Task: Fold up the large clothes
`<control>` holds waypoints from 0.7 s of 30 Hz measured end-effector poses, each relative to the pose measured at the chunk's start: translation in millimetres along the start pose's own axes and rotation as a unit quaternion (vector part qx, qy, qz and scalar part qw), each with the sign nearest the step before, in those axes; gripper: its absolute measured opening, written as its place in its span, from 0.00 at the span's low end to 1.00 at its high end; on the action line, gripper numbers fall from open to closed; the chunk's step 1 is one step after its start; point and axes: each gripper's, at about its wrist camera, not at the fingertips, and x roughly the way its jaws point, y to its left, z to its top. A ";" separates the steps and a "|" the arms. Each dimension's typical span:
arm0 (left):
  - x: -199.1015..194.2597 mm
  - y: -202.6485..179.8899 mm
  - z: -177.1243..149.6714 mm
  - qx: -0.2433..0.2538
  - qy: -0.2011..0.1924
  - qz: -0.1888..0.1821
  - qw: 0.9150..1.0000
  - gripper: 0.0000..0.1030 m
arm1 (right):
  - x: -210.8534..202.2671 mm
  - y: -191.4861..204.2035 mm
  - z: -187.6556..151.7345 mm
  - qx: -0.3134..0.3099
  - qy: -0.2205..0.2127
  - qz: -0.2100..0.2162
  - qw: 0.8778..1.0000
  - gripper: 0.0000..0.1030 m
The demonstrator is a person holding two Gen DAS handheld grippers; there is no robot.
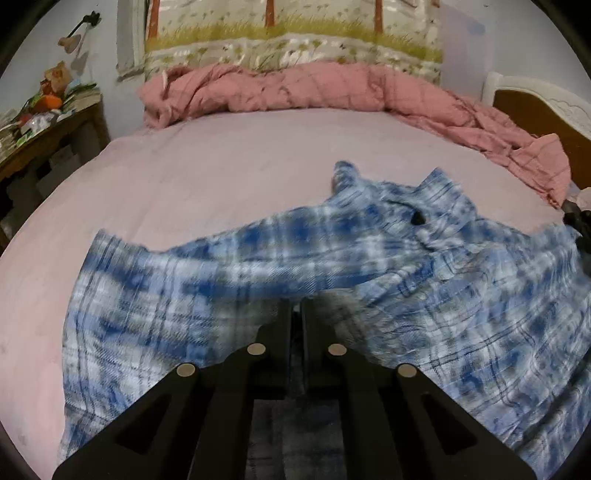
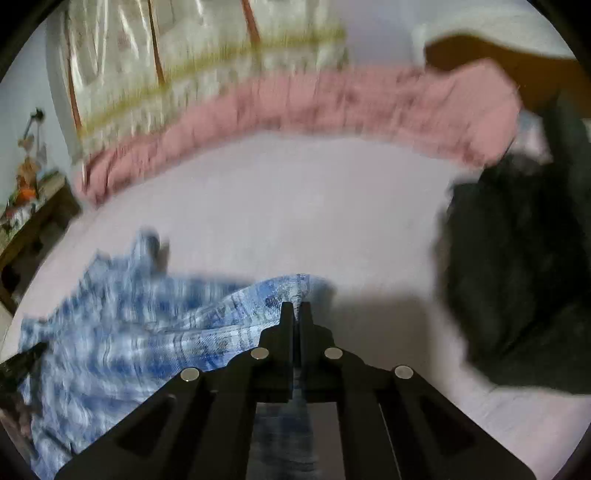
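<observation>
So right up close, the black two-finger left gripper (image 1: 295, 306) has its jaws nearly together, pinched on a fold of the blue-and-white plaid flannel shirt (image 1: 332, 266), with the cloth bunched over the fingertips. The black two-finger right gripper (image 2: 294, 310) looks the same: jaws all but closed, and blue plaid fabric shows in the slit between them, so it's nipping the shirt's edge too.

The shirt itself is spread across the near half of the pale pink bedsheet (image 1: 221, 166), rumpled, with one sleeve trailing off to the left and the collar poking up on the far side.

The left camera gives the sharper look: you can make out the collar, a dark button and the plaid lines. It also catches a bit of the other black gripper at the far right edge. The right camera is smeared with blur, but it's the only one showing a big dark green-black heap of cloth (image 2: 517, 266) lying on the sheet off to the right, well apart from the shirt.

Further back, a crumpled dusty-pink quilted blanket (image 1: 295, 88) runs along the far side of the bed, with a meadow-print curtain (image 1: 295, 33) hanging behind it. Off left there's a wooden side table (image 1: 44, 136) piled with clutter, too small to tell what's what.
</observation>
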 end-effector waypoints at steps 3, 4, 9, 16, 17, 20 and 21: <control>9.6 -5.1 0.2 0.011 0.021 0.012 1.000 0.09 | 27.5 -6.1 -1.6 0.000 0.047 -0.030 0.998 0.02; 15.5 -5.5 0.4 0.011 0.034 0.017 0.999 0.10 | 39.5 -6.8 -5.2 -0.002 0.072 -0.033 0.997 0.02; 19.4 -3.3 0.5 0.008 0.038 0.020 0.999 0.12 | 26.7 -5.1 -9.1 -0.006 0.083 -0.061 0.995 0.27; -21.0 -5.1 -3.6 0.018 -0.041 0.014 0.999 0.45 | -33.1 17.6 -53.7 -0.059 0.098 -0.016 0.993 0.38; -34.7 -5.1 -5.4 0.021 -0.063 0.019 0.998 0.51 | -26.2 20.2 -64.5 -0.069 0.111 -0.050 0.990 0.38; -75.9 -4.1 -13.6 0.023 -0.114 0.030 0.993 0.68 | -32.2 7.9 -82.4 -0.046 0.104 -0.055 0.992 0.39; -88.7 -2.9 -18.4 0.022 -0.127 0.031 0.991 0.75 | -42.3 2.8 -85.2 -0.029 0.102 -0.046 0.993 0.40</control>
